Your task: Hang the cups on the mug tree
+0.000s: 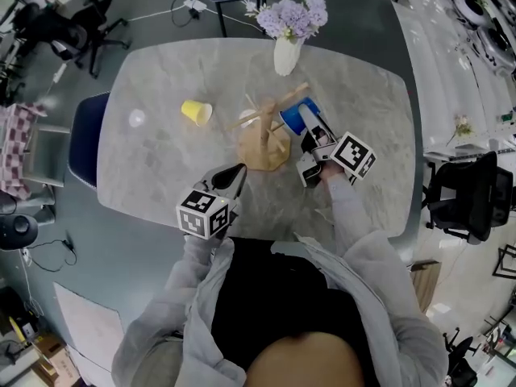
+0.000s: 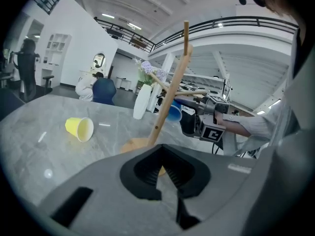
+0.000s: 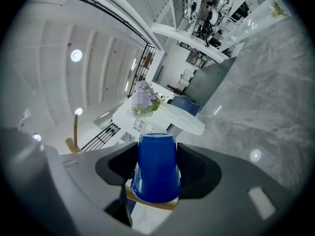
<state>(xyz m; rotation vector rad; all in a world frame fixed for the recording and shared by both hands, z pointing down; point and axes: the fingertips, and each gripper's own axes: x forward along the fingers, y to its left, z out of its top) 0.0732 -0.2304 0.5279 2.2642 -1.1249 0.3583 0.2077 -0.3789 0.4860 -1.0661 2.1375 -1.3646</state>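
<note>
Right gripper (image 1: 309,132): fingers clamped on the sides of a blue plastic cup (image 3: 157,167), its base pointing away from the gripper. We see the cup just beside the right-hand pegs of the light wooden mug tree (image 1: 262,138), above the worktop. We cannot tell whether they touch.

Left gripper (image 2: 167,176): fingers closed together, nothing between them. It is low over the near edge of the grey marble worktop (image 1: 161,168), just near-left of the tree's round base.

Further out, a yellow plastic cup (image 1: 196,112) lies on its side on the worktop left of the tree, well apart from both grippers. A white vase of lilac flowers (image 1: 286,53) stands upright at the far edge.
</note>
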